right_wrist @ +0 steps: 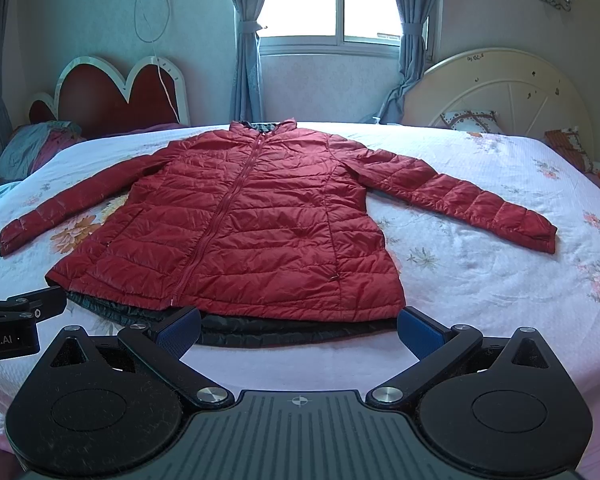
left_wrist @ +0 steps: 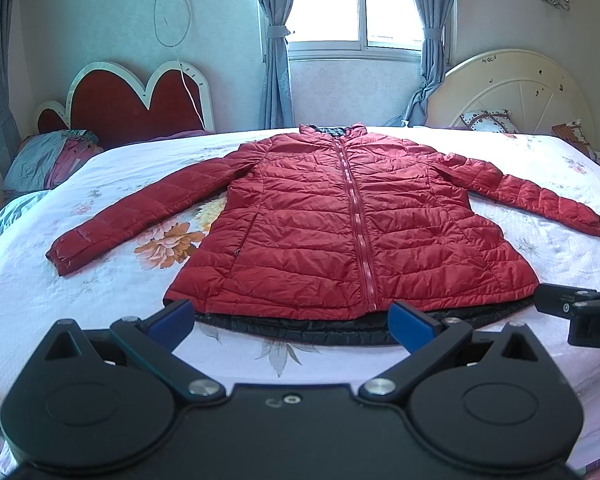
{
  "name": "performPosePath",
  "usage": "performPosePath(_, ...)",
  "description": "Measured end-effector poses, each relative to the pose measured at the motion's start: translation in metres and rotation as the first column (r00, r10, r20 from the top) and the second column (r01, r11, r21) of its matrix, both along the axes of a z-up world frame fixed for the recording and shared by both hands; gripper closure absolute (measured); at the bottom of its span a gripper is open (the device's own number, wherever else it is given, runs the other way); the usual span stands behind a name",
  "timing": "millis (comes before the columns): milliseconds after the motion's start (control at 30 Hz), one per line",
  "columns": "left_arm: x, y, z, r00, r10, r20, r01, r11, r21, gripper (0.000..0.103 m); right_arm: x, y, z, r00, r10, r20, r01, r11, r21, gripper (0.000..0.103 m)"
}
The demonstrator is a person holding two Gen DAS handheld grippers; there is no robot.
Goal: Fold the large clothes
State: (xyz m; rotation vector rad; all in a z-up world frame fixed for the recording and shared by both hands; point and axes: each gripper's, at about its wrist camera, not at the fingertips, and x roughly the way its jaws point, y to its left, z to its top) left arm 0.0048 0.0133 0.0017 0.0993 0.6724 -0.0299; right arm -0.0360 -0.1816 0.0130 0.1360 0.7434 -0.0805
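Currently, the bed [left_wrist: 100, 292] is filling the field ahead of both tools, its floral cover lying under everything else. On it the red puffer jacket [left_wrist: 340, 232] is lying flat, front side up and zipped, with its hem toward the tools and its collar pointing away toward the window [left_wrist: 360, 4]. Its long axis is therefore running straight ahead of the tools, along the zipper [left_wrist: 356, 216].

Both sleeves are spreading outward and slightly back toward the tools. The left sleeve [left_wrist: 140, 212] is ending in a cuff well left of the left gripper [left_wrist: 292, 320]. The right sleeve [right_wrist: 460, 204] is ending in a cuff well right of and beyond the right gripper [right_wrist: 300, 324].

A dark band [right_wrist: 260, 332] is showing along the hem; it is probably the jacket's lining or back panel, though the view does not settle this.

The left gripper is hovering just short of the hem with its blue fingers [left_wrist: 172, 318] spread wide and nothing between them. The right gripper is hovering beside it in the same released condition, its fingers [right_wrist: 420, 330] also spread and empty, their tips overlapping the hem in the picture; contact cannot be confirmed.

Judging from this layout, folding is not yet begun. Each sleeve is lying nearer to the tool on its own side, so a sleeve fold inward across the zipper line is favouring that same-side tool.
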Motion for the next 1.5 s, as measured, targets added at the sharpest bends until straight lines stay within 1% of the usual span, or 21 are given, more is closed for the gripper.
performPosePath(1067,0.002,-0.003,0.001,1.000,-0.005,0.003,0.005,1.000,-0.001,0.000,0.001,0.000,0.000,1.000,-0.001,0.001,0.001,1.000,0.001,0.000)
performPosePath(1233,0.017,-0.007,0.005,1.000,-0.016,0.027,0.015,1.000,0.028,0.000,0.015,-0.006,0.000,1.000,-0.016,0.007,0.016,1.000,0.001,0.000)
performPosePath(1500,0.059,-0.010,0.003,0.999,-0.040,0.025,0.039,0.999,0.027,0.000,0.050,-0.017,-0.006,0.998,-0.055,0.002,0.055,0.998,0.007,0.000)
